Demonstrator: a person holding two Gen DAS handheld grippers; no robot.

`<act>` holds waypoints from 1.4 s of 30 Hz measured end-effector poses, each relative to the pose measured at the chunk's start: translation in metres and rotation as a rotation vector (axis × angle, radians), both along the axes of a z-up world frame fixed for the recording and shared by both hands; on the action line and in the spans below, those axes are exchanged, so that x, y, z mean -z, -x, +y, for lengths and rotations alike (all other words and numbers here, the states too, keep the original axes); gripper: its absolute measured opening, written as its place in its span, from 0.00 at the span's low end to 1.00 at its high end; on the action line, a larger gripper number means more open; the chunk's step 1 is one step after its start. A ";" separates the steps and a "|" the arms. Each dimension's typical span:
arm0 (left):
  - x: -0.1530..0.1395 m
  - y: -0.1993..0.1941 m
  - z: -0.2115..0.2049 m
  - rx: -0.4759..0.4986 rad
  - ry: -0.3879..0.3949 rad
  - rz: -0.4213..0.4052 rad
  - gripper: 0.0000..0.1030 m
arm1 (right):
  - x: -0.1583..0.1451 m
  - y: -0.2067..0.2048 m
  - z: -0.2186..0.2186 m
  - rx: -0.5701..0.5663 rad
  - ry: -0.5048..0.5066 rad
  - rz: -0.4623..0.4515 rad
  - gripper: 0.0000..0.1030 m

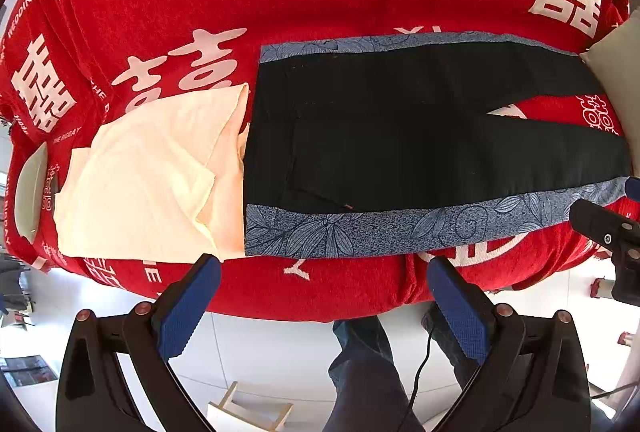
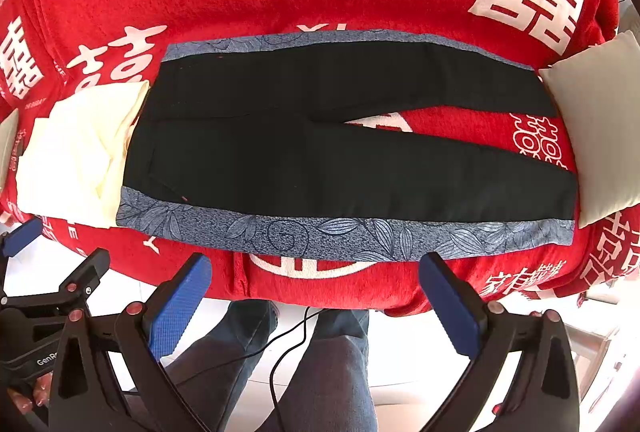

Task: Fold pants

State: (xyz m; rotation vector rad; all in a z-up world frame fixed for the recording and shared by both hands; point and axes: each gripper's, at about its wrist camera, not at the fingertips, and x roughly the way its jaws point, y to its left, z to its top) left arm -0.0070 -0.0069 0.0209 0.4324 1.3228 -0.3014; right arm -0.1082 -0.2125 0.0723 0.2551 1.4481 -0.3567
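Observation:
Black pants (image 1: 400, 135) with blue floral side stripes lie flat on a red sofa cover, waistband to the left and two legs spreading to the right (image 2: 340, 159). My left gripper (image 1: 324, 264) is open, hovering just off the sofa's front edge below the near stripe, holding nothing. My right gripper (image 2: 316, 264) is open too, in front of the near leg's stripe, with nothing between its blue pads. The right gripper also shows at the right edge of the left wrist view (image 1: 608, 232); the left gripper shows at the left edge of the right wrist view (image 2: 48, 272).
A folded cream garment (image 1: 152, 175) lies against the waistband on the left. A pale cushion (image 2: 600, 135) sits by the leg ends on the right, another cushion (image 1: 30, 191) at far left. A person's legs (image 2: 320, 364), a black cable and white floor are below.

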 end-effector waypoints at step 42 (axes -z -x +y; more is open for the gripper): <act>0.019 0.003 -0.021 -0.206 0.062 0.080 1.00 | 0.017 0.017 -0.069 -0.019 -0.105 0.001 1.00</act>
